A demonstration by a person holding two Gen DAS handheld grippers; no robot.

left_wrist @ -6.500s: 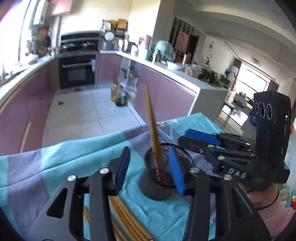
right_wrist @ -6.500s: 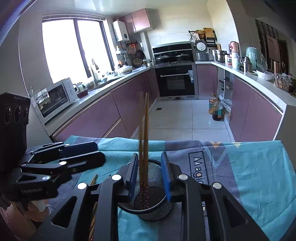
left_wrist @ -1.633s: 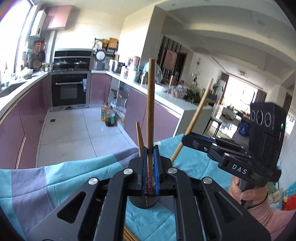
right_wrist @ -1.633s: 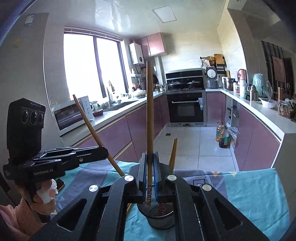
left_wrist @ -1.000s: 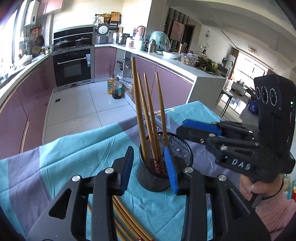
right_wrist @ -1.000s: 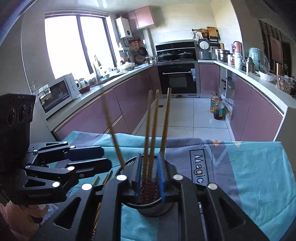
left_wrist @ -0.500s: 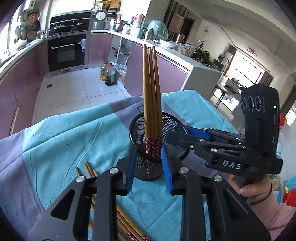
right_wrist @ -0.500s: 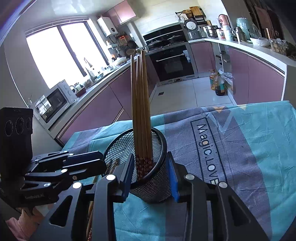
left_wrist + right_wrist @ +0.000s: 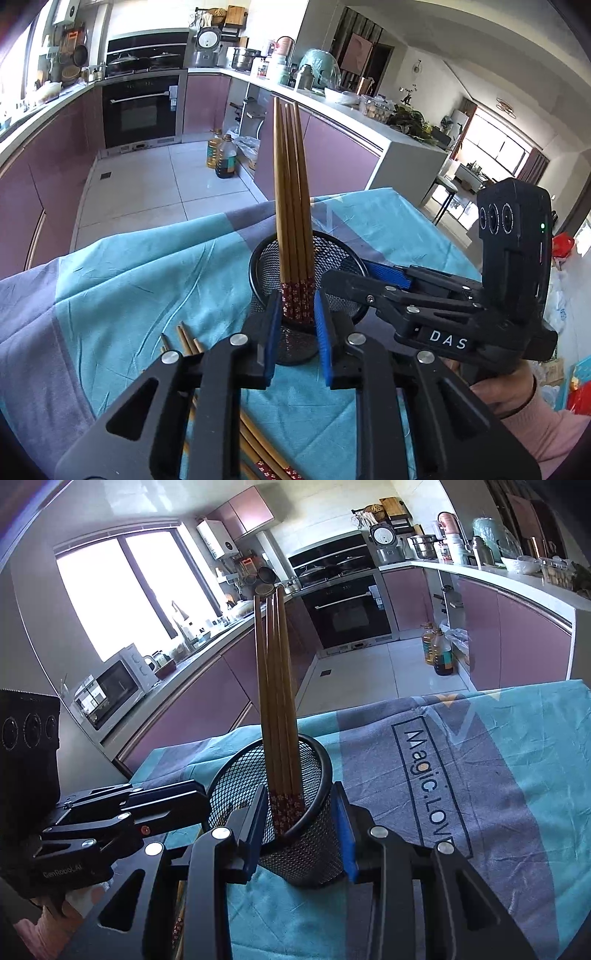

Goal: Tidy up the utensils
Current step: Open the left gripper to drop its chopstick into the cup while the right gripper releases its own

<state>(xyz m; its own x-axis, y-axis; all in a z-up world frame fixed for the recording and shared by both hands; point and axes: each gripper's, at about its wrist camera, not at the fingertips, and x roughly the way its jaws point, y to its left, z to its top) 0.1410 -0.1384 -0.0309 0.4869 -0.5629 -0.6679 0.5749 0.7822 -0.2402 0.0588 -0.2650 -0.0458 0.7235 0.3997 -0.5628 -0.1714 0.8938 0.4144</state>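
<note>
A black mesh holder stands upright on the table's teal and grey cloth, with four wooden chopsticks bundled inside, patterned red ends down and tips leaning toward 12 o'clock. The left gripper sits at 6 o'clock of the holder in the left wrist view; its jaws are closing, the blue pads flanking the holder's lower wall and the red chopstick ends seen through the mesh, without plainly pressing on anything. The right gripper straddles the holder from its own 6 o'clock, pads spread on either side of the mesh wall; whether they touch it I cannot tell. In the left wrist view that right gripper reaches in from 3 o'clock, its tips at the holder's rim, held by a hand in a pink sleeve. Loose chopsticks lie flat on the cloth at 7 o'clock of the holder, partly hidden under the left gripper's frame. Beyond the table at 12 o'clock are the tiled floor, oil bottles, an oven and purple cabinets; a microwave sits at 10 o'clock in the right wrist view.
</note>
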